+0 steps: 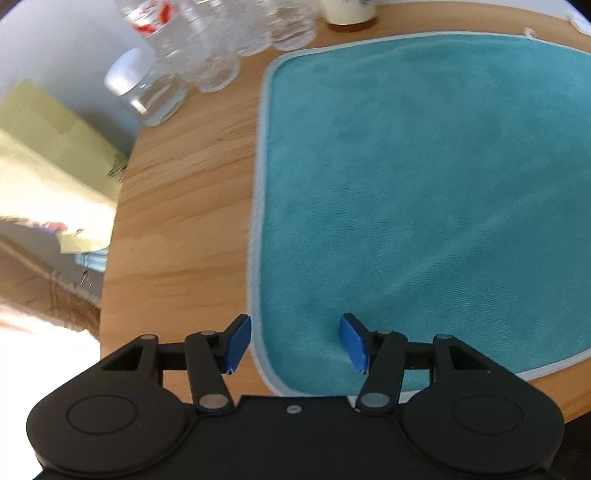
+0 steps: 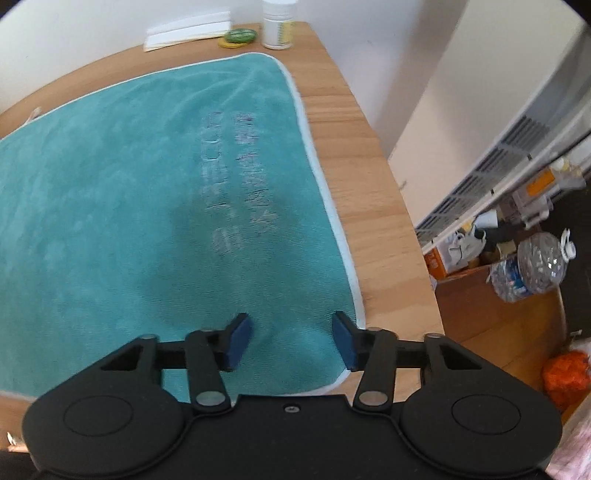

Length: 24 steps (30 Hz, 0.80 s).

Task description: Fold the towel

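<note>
Left tool [image 1: 295,343], right tool [image 2: 291,341] both spread wide, empty, above flat towel's [image 1: 424,184] near corners.

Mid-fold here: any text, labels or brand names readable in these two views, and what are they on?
Nothing reads cleanly.
Towel: two rows of stitched lettering, too blurred to quote.
Clear bottle: red label, blurred.
White container: yellow-green label print, too small.
Big floor water bottle: blue label, too small.
Both grippers, left and right: no markings.
</note>
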Each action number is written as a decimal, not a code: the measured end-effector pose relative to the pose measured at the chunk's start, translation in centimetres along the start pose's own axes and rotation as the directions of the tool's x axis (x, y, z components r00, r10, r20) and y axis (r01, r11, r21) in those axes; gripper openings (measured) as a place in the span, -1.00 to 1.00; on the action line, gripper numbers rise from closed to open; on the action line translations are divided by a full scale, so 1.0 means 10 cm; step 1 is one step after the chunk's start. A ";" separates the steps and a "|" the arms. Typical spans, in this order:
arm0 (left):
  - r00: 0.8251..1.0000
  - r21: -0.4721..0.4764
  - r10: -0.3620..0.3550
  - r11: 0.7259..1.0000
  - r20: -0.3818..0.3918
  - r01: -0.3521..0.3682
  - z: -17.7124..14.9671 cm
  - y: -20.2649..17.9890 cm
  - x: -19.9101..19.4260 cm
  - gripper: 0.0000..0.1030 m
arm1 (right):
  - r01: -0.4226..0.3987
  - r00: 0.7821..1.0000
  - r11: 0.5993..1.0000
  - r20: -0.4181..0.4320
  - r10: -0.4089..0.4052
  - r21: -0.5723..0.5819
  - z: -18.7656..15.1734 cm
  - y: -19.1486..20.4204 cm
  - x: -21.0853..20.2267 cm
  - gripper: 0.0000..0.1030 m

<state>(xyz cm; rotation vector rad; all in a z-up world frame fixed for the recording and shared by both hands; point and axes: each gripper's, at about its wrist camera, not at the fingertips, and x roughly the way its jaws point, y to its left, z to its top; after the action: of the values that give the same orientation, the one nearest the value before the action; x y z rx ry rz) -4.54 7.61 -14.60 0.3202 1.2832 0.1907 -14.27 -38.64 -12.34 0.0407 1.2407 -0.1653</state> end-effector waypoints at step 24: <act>0.998 0.075 -0.059 0.995 -0.039 0.062 -0.19 0.09 0.01 0.16 | -0.114 0.991 0.988 -0.077 0.106 -0.107 -0.34 0.59 0.00 0.10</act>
<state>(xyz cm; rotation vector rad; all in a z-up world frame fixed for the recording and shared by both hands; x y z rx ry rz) -6.26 8.70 -14.89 0.3440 1.3369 0.0968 -16.62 -32.36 -13.80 0.0189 1.3131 0.0017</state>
